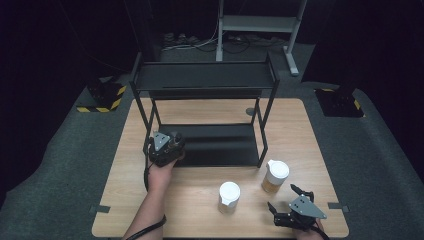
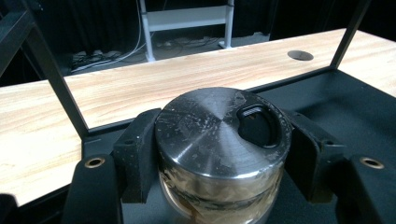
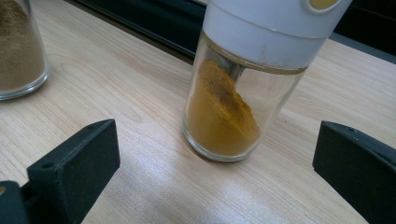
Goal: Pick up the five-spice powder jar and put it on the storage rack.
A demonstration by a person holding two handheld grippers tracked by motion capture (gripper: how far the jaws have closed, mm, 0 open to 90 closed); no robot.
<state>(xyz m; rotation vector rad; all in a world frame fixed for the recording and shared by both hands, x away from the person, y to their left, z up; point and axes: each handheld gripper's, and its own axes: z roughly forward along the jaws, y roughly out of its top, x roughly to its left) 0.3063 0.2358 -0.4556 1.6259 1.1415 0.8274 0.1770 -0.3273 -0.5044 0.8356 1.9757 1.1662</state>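
My left gripper (image 2: 223, 151) is shut on a glass jar with a round metal lid (image 2: 219, 135). The lid has a dark oval opening, and the black pads (image 2: 140, 149) press on its sides. The jar is at the front left of the black rack's lower shelf (image 2: 355, 112). In the high view the left gripper (image 1: 166, 145) sits at that shelf's front left corner and hides the jar. My right gripper (image 1: 284, 198) stands open near the table's front right. Between its wide jaws, a little ahead, stands a white-lidded jar of orange powder (image 3: 233, 98), untouched.
A two-level black metal rack (image 1: 205, 80) stands mid-table on thin legs. A second white-lidded jar (image 1: 229, 196) of brown powder (image 3: 18, 51) stands left of the orange jar (image 1: 275, 176). A cable hole (image 1: 250, 111) lies behind the rack. Bare wood runs along the front left.
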